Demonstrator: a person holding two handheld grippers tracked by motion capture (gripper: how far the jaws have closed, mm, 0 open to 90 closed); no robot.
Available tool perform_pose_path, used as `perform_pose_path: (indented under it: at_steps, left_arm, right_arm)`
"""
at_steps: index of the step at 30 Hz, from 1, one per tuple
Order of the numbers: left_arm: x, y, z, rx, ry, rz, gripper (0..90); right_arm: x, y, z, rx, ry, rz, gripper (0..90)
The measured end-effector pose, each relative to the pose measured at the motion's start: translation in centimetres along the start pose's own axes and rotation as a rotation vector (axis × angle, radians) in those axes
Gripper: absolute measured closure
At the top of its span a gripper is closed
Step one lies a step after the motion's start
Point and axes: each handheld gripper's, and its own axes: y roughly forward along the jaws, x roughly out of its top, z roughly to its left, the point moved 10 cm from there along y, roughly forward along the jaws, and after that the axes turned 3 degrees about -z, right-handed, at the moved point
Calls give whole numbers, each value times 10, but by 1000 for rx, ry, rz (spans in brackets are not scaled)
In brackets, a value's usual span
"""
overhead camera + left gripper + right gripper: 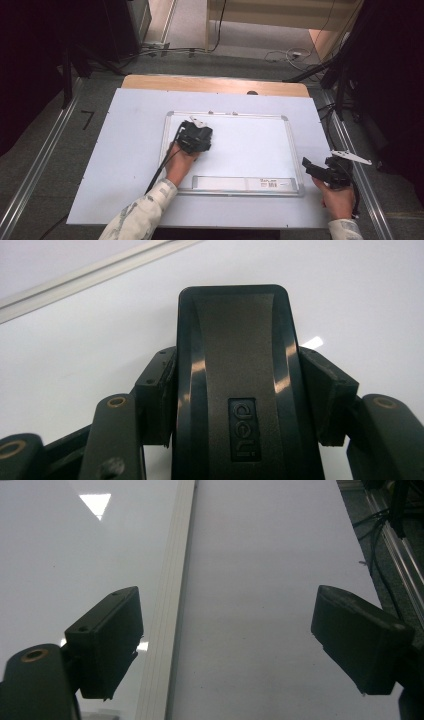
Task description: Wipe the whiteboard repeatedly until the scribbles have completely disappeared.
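Note:
A white whiteboard [250, 145] with a silver frame lies flat on the table. My left gripper [196, 136] stands over the board's left part. In the left gripper view its jaws [240, 365] are shut on a black eraser [240, 390], and the pads press on both of its long sides. The eraser rests against the white board surface [350, 290]. My right gripper [307, 167] hovers low at the board's right edge. Its jaws [227, 635] are open and bare, straddling the board's frame [170, 605].
A pale sheet [125, 150] covers the wooden table [215, 84]. The board's tray [245, 183] runs along its near edge. Metal rails [45, 165] flank the table, and cables [290, 54] lie on the floor beyond it.

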Motion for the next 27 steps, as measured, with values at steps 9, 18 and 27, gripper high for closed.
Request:
perform_pose_path:
  at_steps: [9,18,27]
  left_arm:
    - [10,11,65,125,-129,-5,409]
    - [2,2,15,24,-21,3,409]
    - [-19,-19,4,-19,15,-5,409]
  right_arm:
    - [0,-1,0,-1,-3,-5,120]
    - [1,2,4,2,-9,1,120]
    - [-1,0,1,-5,-7,1,120]
